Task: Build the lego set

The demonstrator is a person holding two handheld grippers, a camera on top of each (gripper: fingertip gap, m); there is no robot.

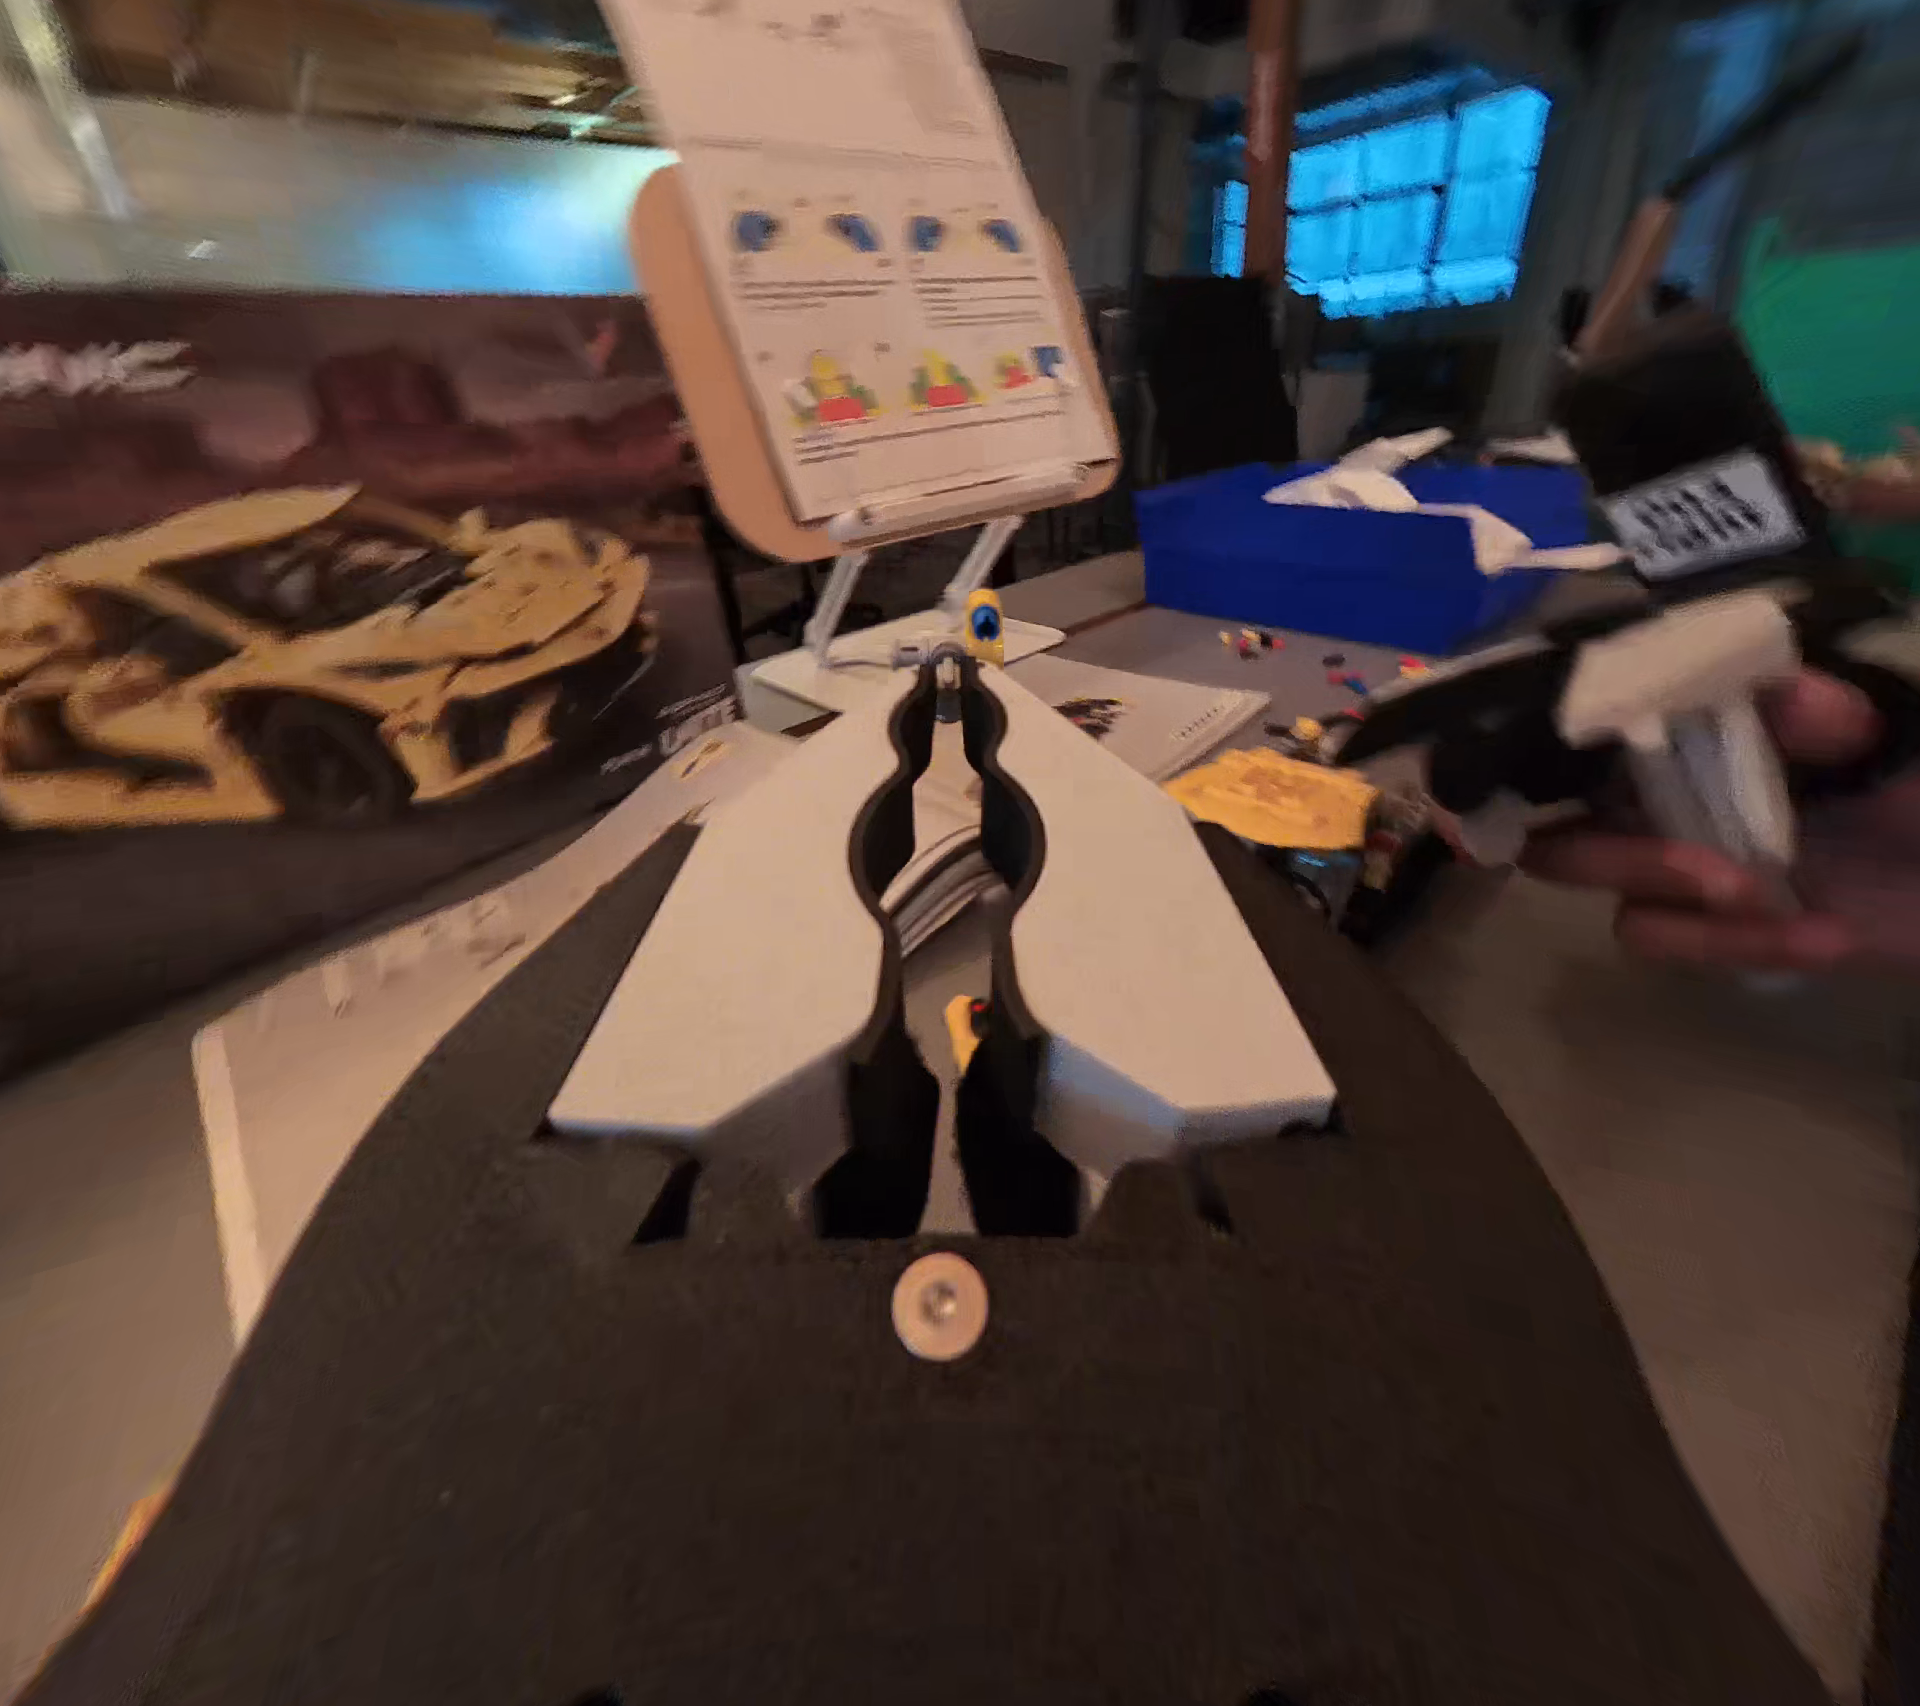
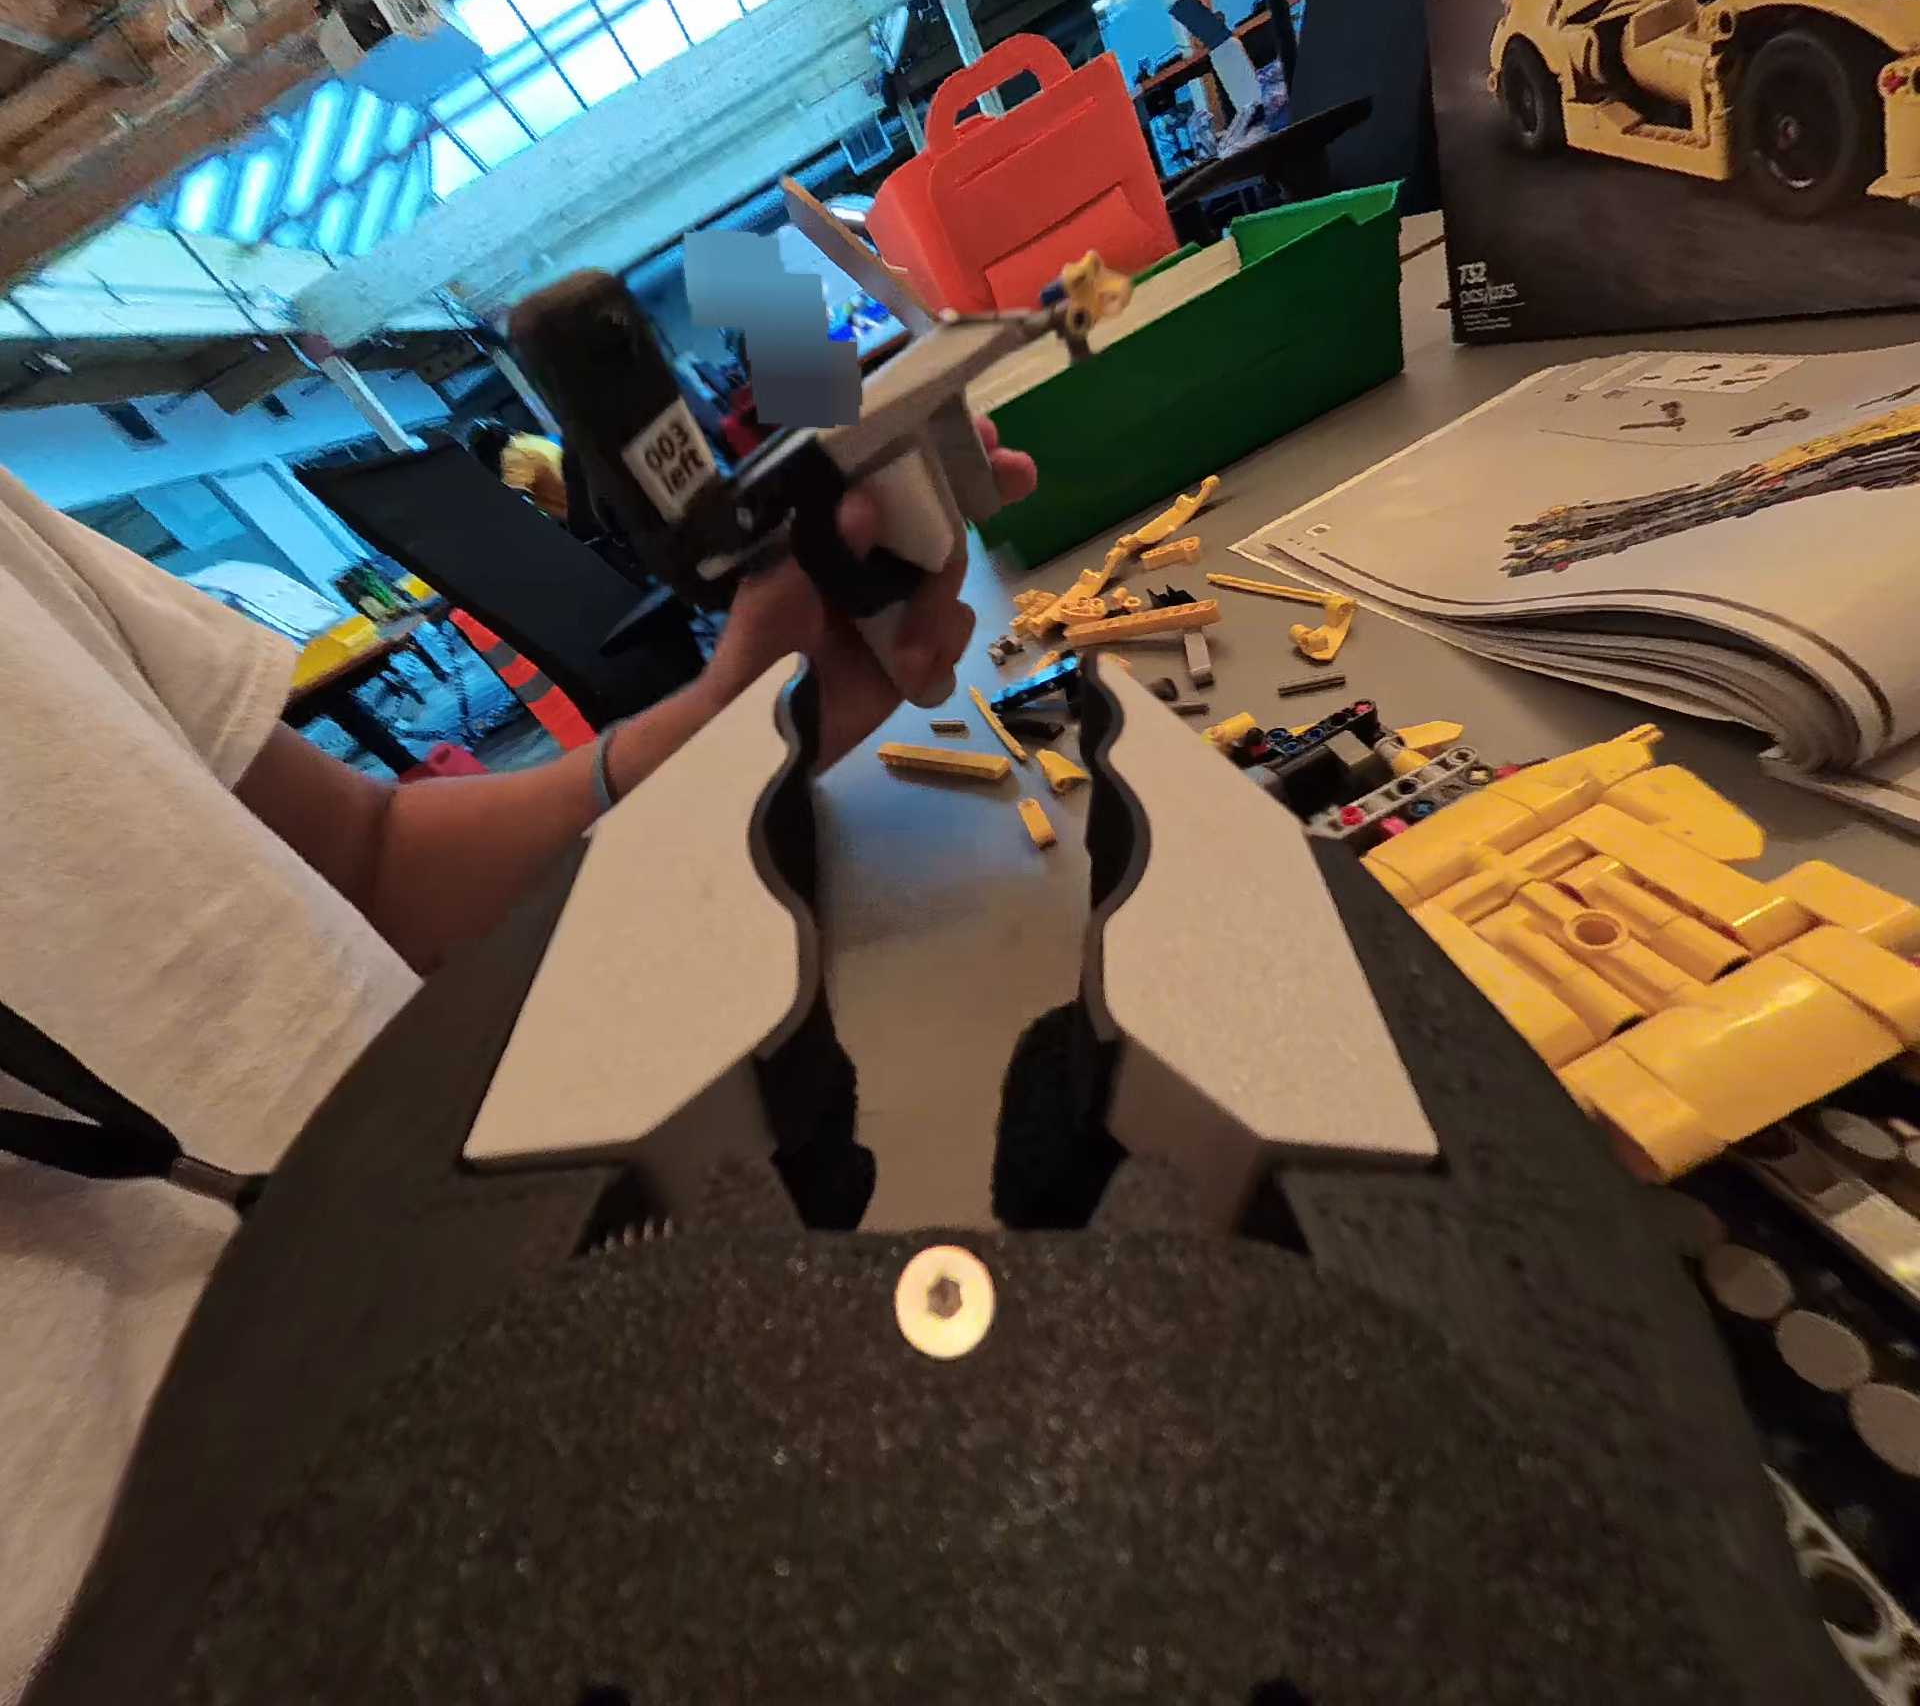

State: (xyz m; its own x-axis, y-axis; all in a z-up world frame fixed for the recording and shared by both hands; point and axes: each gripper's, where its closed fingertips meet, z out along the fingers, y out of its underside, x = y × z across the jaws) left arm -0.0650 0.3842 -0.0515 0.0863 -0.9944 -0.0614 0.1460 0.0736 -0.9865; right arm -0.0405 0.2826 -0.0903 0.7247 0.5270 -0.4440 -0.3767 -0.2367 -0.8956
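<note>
Left hand-held gripper (image 1: 943, 677): matte grey wedge fingers with black wavy inner edges, tips pinched on a small lego piece (image 1: 982, 617), a yellow rounded part on a thin grey pin, held up in the air above the surface (image 2: 935, 908). Right hand-held gripper (image 2: 940, 669): same build, jaws wide apart, nothing between them, low over the smooth grey surface. Partly built car (image 2: 1621, 939) sits just right of it: glossy yellow curved panels over a black beam frame with red and blue pins. Loose yellow beams and pins (image 2: 1122, 607) are scattered ahead. Open instruction booklet (image 2: 1621, 534) lies flat to the right, thick page stack. Green plastic bin (image 2: 1195, 378) and set box (image 2: 1683, 56) stand behind.
</note>
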